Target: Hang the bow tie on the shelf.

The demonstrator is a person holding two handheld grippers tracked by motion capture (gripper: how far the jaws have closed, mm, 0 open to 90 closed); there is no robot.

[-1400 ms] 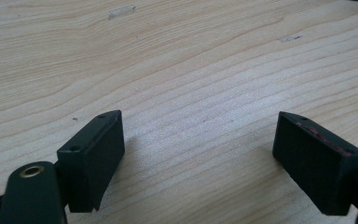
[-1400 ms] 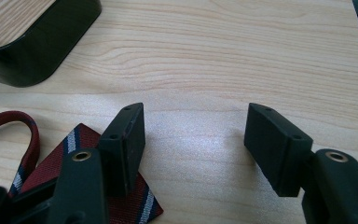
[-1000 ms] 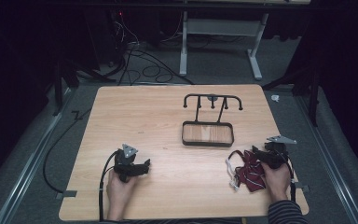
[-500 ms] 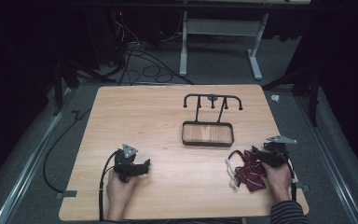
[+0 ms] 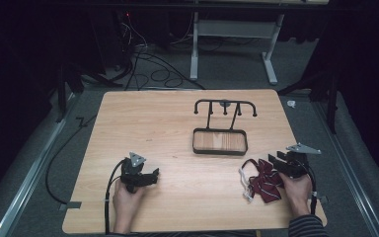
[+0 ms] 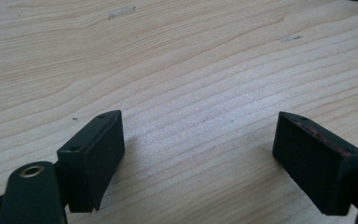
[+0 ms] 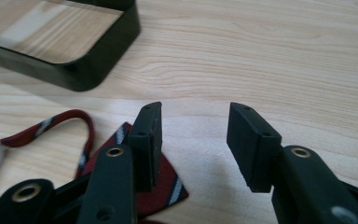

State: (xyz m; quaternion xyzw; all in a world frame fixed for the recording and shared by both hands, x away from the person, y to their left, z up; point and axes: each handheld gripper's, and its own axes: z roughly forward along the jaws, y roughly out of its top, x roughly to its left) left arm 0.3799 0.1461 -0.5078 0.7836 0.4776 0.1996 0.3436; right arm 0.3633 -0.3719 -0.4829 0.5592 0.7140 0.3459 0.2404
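On the wooden tabletop [image 5: 177,128] lies a striped bow tie [image 5: 262,181]; the right claw [image 7: 193,140], parted and just closing, hovers over it, gripping nothing; the left claw [image 6: 198,158] gapes empty.

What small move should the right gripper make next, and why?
Probably shift the right gripper sideways over the striped bow tie. Its jaws have just been closing, yet bare table lies between them, with the tie under one jaw only.

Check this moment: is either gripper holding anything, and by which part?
Nothing is held. The right gripper has just been closing, but its jaws stand apart over bare table beside the bow tie, not pressing on it. The left gripper is open over bare wood.
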